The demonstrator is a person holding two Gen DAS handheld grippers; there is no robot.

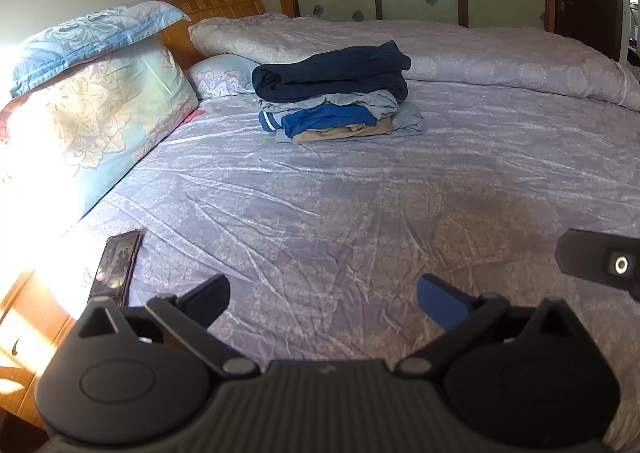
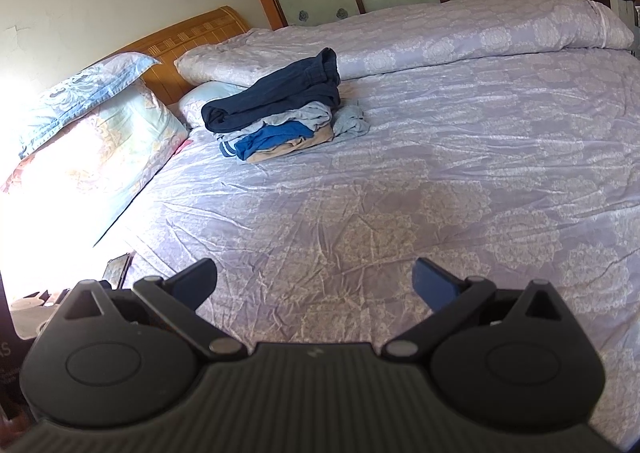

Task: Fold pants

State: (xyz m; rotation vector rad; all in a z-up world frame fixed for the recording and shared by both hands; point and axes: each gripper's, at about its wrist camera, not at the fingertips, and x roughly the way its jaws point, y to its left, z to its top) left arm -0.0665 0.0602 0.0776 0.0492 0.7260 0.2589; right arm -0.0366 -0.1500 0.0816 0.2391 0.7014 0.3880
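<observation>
Nearest the cameras: left claw (image 1: 323,295) and right claw (image 2: 315,279), both spread wide and holding nothing, over bare bed sheet (image 1: 360,213)
Left edge: phone (image 1: 114,267) lying on the sheet
Mid-bed: pile of clothes (image 1: 336,101), dark navy pants (image 2: 280,97) on top, well apart from both claws
Handling: likely soft, light, floppy
Hold: probably the waistband end, one claw per corner
Far side: rolled quilt (image 2: 440,33)

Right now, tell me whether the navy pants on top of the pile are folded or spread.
Folded: the navy pants lie doubled in layers atop the clothes pile, loosely, not spread flat.
</observation>
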